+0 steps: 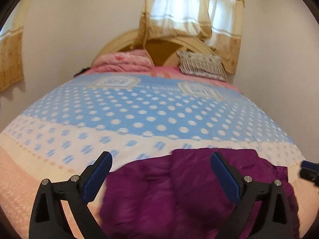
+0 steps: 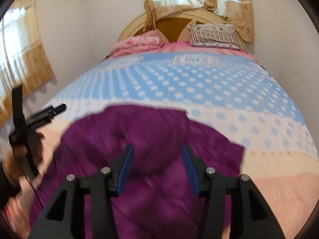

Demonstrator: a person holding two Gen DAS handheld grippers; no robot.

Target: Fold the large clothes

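Observation:
A purple quilted garment (image 1: 179,195) lies bunched in a folded heap on the near end of the bed. In the left wrist view my left gripper (image 1: 161,157) hovers over its left part, jaws wide open with nothing pinched. The right gripper's tip (image 1: 309,169) shows at the right edge. In the right wrist view the purple garment (image 2: 99,139) fills the lower middle. My right gripper (image 2: 157,148) stands above it, partly open, its blue pads (image 2: 125,165) clear of the cloth. A hand holds the left gripper (image 2: 39,117) at the left edge.
The bedspread (image 1: 139,109) is blue with white dots, turning white and peach toward me. A pink folded quilt (image 1: 127,61) and a striped pillow (image 1: 201,65) rest against the cream headboard (image 1: 117,41). Curtains (image 1: 191,16) hang behind it, and a wall runs along the left.

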